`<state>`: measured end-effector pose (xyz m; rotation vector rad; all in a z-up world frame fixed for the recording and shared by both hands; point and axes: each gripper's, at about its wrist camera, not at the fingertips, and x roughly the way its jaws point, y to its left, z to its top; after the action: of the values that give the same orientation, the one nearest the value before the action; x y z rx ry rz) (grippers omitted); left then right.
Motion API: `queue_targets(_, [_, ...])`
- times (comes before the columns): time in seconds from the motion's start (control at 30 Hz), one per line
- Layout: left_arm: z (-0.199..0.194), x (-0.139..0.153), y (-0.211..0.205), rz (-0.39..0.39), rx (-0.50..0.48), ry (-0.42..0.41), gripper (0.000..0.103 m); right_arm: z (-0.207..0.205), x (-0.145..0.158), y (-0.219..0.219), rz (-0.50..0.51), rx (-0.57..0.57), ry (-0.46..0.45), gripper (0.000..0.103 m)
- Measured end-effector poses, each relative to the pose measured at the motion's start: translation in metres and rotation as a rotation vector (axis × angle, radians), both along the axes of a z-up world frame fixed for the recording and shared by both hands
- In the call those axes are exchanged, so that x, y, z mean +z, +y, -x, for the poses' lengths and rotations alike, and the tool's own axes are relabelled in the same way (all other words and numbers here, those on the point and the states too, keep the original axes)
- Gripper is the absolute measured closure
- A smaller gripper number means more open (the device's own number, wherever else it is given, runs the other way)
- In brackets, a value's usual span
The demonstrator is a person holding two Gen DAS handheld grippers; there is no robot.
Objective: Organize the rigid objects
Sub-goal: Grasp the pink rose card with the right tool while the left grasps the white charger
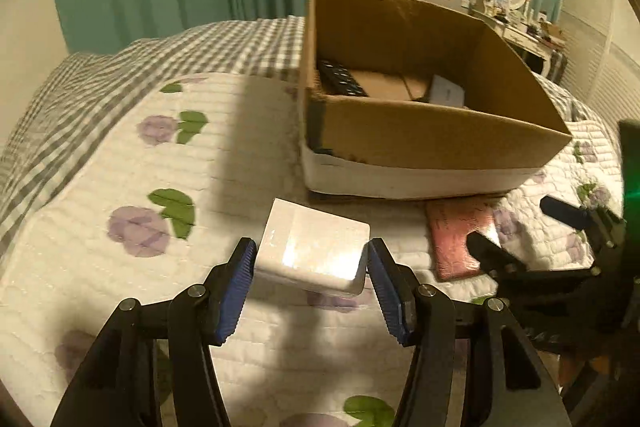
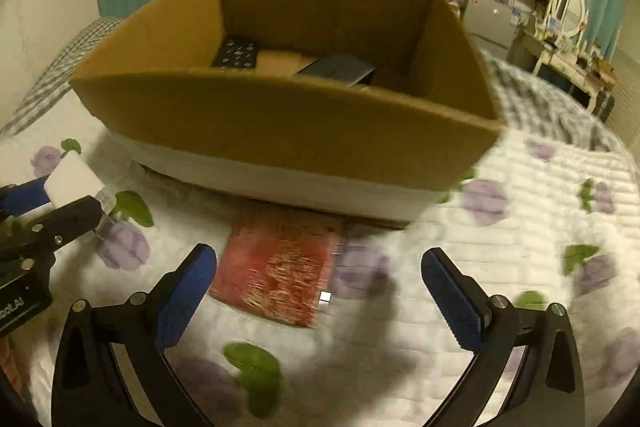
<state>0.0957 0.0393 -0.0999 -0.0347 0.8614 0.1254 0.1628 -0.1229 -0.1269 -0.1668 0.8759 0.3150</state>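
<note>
Quilted floral bed [image 1: 80, 267] under dim lamp light, white box [image 1: 316, 251] lifted clear of it between the clenched fingers [image 1: 240, 287] of the left gripper [image 1: 310, 291], presumably bound for the cardboard box [image 1: 420, 143] at 12 o'clock. Near wall of that carton in the way, so up and over. Right gripper [image 2: 316, 307] spread wide, grasping nothing, above the red booklet [image 2: 280, 271] at the carton's foot.
</note>
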Motion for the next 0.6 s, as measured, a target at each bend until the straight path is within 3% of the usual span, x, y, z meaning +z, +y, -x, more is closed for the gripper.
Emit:
queue_targets(0.33, [-0.007, 0.002, 0.012, -0.004, 0.037, 0.007, 0.045, -0.023, -0.03, 0.028, 0.051, -0.018, 0.053, 0.003])
queue_targets(0.4, [-0.008, 0.002, 0.012, -0.007, 0.035, 0.01, 0.045, -0.022, -0.031, 0.028, 0.067, -0.022, 0.04, 0.012])
queue_targets(0.43, [-0.008, 0.002, 0.012, -0.007, 0.034, 0.01, 0.045, -0.019, -0.03, 0.028, 0.075, -0.02, 0.027, 0.023])
queue_targets(0.47, [-0.009, 0.002, 0.013, -0.007, 0.034, 0.01, 0.045, -0.017, -0.029, 0.029, 0.078, -0.012, 0.019, 0.028])
queue_targets(0.6, [-0.009, 0.002, 0.012, -0.005, 0.033, 0.009, 0.045, -0.005, -0.025, 0.024, 0.09, 0.005, -0.006, 0.029])
